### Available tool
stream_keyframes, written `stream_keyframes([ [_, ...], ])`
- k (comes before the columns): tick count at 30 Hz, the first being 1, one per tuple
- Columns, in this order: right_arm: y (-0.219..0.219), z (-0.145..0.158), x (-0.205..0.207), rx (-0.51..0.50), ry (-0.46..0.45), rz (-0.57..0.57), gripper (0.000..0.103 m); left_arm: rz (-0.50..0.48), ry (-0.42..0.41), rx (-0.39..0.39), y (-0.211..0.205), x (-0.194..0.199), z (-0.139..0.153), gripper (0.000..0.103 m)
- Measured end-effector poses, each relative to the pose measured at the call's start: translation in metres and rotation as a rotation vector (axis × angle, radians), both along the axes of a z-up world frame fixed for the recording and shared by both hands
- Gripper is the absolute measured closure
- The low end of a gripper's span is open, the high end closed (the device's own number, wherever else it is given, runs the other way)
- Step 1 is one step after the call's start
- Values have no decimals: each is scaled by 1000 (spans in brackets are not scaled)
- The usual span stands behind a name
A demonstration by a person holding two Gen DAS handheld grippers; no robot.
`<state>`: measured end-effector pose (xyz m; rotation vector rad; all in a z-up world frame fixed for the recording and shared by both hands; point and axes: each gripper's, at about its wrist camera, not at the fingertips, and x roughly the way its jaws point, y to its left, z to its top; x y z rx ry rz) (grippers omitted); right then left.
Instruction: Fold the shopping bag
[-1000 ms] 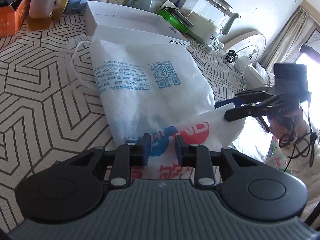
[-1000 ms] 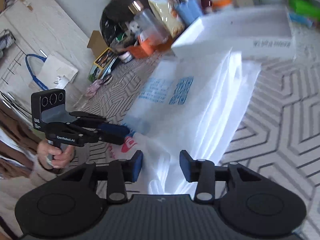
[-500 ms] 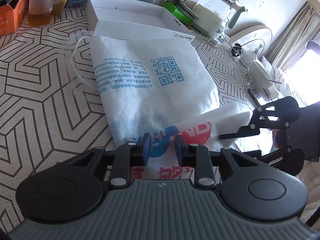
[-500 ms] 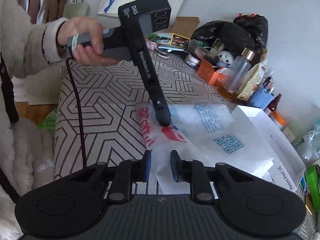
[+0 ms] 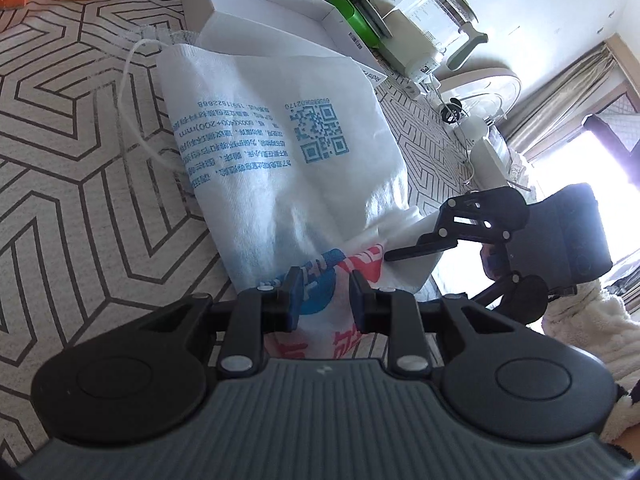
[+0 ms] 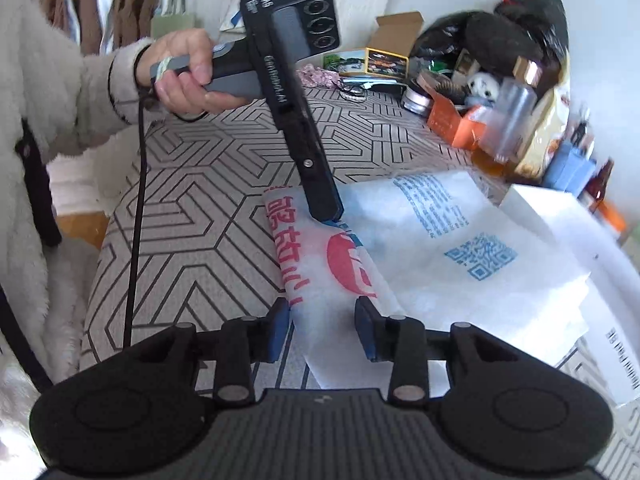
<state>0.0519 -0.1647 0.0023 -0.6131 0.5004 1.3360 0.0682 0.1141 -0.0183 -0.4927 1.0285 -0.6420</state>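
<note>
A white shopping bag (image 5: 280, 152) with blue print and a QR code lies flat on the patterned tablecloth (image 5: 80, 160). Its near end, printed in red and blue (image 6: 344, 264), is folded over. My left gripper (image 5: 325, 300) points down with its tips on that folded end (image 6: 326, 210). Its jaws stand a narrow gap apart, and the print runs flat under them, not pinched. My right gripper (image 6: 323, 328) is at the fold's other end. Its jaws are opening, with the folded flap lying between them untouched. One of its fingers (image 5: 420, 245) shows in the left wrist view.
A white box (image 5: 260, 4) lies just beyond the bag. A glass kettle (image 5: 444, 12) and a fan (image 5: 480, 92) stand behind it. Bottles and an orange box (image 6: 460, 124) crowd the far side. A hand (image 6: 184, 72) in a white fleece sleeve holds the left gripper by the table edge (image 6: 100, 240).
The right gripper has rolled and swung round to the folded end, its jaws narrowing and then widening again. The left gripper shifted slightly and kept the same narrow gap.
</note>
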Motion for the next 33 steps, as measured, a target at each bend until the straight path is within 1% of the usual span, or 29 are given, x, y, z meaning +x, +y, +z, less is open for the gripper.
stream_keyframes([
  [2, 2, 1, 4, 0, 31, -28, 70, -5, -8, 0, -3, -2, 6, 74],
  [5, 4, 6, 2, -1, 56, -98, 73, -93, -147, 62, -26, -18, 36, 67],
  [6, 5, 7, 2, -3, 66, -122, 73, -125, -188, 76, -33, -23, 44, 61],
  [7, 5, 8, 5, -1, 86, -135, 73, -165, -231, 100, -41, -29, 51, 59],
  [9, 6, 10, 12, 5, 131, -161, 75, -258, -314, 175, -60, -40, 62, 57],
  [10, 4, 11, 21, 19, 196, -175, 78, -305, -338, 215, -68, -43, 63, 55],
  [11, 2, 11, 31, 34, 259, -194, 80, -361, -368, 267, -77, -46, 64, 55],
  [13, -2, 10, 49, 54, 377, -224, 82, -408, -406, 323, -85, -47, 66, 54],
  [16, -3, 11, 69, 51, 505, -246, 83, -453, -434, 387, -91, -35, 64, 52],
  [17, -3, 11, 73, 48, 526, -250, 83, -470, -443, 406, -91, -31, 62, 52],
  [19, -2, 11, 88, 25, 613, -249, 84, -495, -466, 445, -90, -27, 59, 44],
  [21, -1, 12, 95, 1, 659, -249, 84, -509, -463, 481, -91, -20, 52, 44],
  [22, 0, 12, 100, -12, 689, -250, 84, -507, -444, 482, -89, -16, 48, 44],
  [24, 1, 11, 111, -28, 759, -260, 85, -484, -371, 451, -82, -5, 38, 49],
  [25, 0, 8, 116, -26, 797, -262, 85, -474, -348, 436, -78, -1, 34, 60],
  [26, -1, 6, 121, -24, 834, -265, 87, -464, -345, 420, -72, 2, 33, 68],
  [27, -3, 3, 124, -17, 864, -267, 87, -454, -339, 398, -65, 5, 32, 78],
  [28, -6, 0, 128, 0, 899, -262, 87, -441, -311, 360, -58, 9, 30, 79],
  [29, -9, -4, 132, 17, 930, -256, 87, -420, -265, 303, -50, 17, 26, 79],
  [30, -13, -6, 133, 37, 940, -247, 87, -398, -218, 246, -42, 25, 22, 80],
  [31, -15, -6, 131, 55, 931, -230, 86, -379, -176, 194, -35, 31, 17, 80],
  [32, -17, -4, 129, 78, 890, -205, 84, -363, -139, 149, -29, 37, 13, 80],
  [33, -22, 0, 122, 103, 836, -187, 78, -351, -110, 116, -25, 41, 10, 80],
])
